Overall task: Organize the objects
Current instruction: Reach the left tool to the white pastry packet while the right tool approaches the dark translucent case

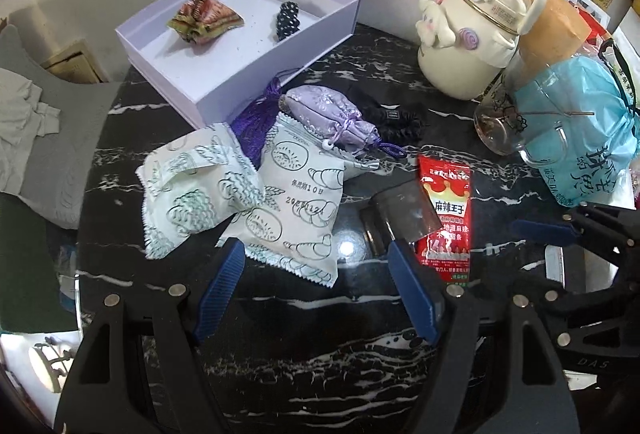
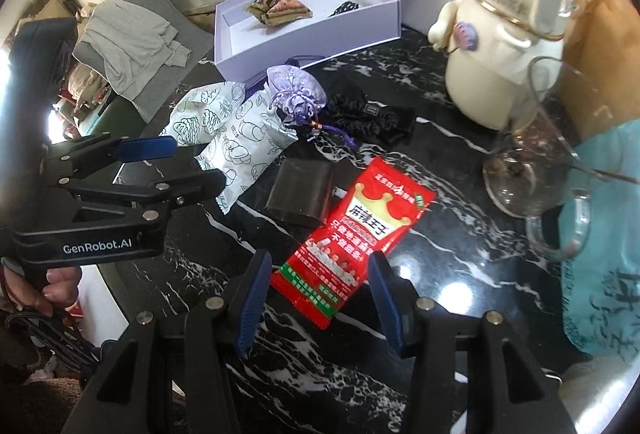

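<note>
The black marble tabletop point(image 1: 460, 138) is crowded. At left, the left claw point(image 1: 316, 270), half-wide and empty, hangs over the bread packets point(image 1: 288, 202); they overlap, so both could lift together. At right, the right claw point(image 2: 316, 274), narrower and empty, straddles the flat red snack packet point(image 2: 352, 230); it could slip.

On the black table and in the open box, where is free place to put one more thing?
The lavender box has bare floor between the crumpled wrapper and the dark scrunchie, and along its near wall. The marble table is bare in front, below the white pastry packets and red snack packet. The middle and right are crowded.
</note>
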{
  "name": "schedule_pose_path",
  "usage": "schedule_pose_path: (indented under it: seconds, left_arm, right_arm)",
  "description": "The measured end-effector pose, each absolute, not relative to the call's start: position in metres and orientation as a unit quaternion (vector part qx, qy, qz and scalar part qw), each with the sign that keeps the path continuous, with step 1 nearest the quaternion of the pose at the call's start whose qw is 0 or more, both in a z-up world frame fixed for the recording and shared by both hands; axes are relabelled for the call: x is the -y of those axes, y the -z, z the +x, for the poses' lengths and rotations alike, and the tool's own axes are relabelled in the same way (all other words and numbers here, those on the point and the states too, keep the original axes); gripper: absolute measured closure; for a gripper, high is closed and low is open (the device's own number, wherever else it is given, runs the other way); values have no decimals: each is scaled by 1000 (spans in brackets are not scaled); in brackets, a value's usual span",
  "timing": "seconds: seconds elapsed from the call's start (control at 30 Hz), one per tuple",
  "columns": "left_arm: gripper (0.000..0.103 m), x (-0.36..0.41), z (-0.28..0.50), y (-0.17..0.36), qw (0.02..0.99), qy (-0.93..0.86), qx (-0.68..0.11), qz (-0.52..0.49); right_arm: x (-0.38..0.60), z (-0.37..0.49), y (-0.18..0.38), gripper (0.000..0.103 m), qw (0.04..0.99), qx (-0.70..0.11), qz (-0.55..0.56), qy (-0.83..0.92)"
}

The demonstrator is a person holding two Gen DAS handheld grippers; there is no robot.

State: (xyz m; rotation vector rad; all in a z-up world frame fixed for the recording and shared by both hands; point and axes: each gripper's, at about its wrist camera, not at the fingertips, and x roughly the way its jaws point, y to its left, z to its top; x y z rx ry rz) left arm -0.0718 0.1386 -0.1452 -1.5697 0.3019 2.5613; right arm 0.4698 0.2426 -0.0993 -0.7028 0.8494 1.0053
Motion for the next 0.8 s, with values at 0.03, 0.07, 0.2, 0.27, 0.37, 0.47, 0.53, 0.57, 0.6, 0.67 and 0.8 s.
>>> schedule_pose_path:
  seconds: [0.03, 0.07, 0.2, 0.27, 0.37, 0.47, 0.53, 0.57, 0.6, 0.67, 0.8]
  left_arm:
    - [30, -138, -74, 146, 64, -847, -98, -519]
    - [30, -138, -76, 148, 67, -847, -100, -517]
    - [30, -137, -85, 152, 74, -847, -113, -514]
    - [30, -135, -90, 155, 80, -845, -107, -517]
    - [30, -132, -97, 159, 82, -845, -101, -519]
    - [30, -130, -106, 164, 86, -847, -100, -516]
    - [30, -130, -109, 167, 88, -846, -101, -515]
    - [30, -130, -111, 168, 89, -846, -104, -515]
    - [30, -129, -114, 170, 88, -845, -108, -516]
    - [31, -128, -118, 174, 88, -843, -110, -519]
    - [30, -126, -123, 179, 97, -842, -108, -520]
  right_arm:
    - [-245, 471, 102, 53, 733, -389, -318, -459]
    - [-247, 472, 103, 53, 732, -390, -317, -460]
    - [-259, 474, 109, 53, 723, -392, -317, -472]
    - [-263, 475, 113, 53, 719, -394, -317, -477]
    - [-269, 479, 117, 53, 717, -396, -313, -481]
    - [-276, 482, 122, 53, 714, -400, -310, -484]
    - [-280, 484, 125, 53, 713, -401, -311, -484]
    - [-281, 484, 126, 53, 711, -402, -312, -485]
    - [-282, 485, 127, 53, 709, -403, -312, -487]
    - [-285, 487, 129, 53, 706, -405, -311, -490]
    - [-292, 490, 136, 52, 694, -415, -305, -504]
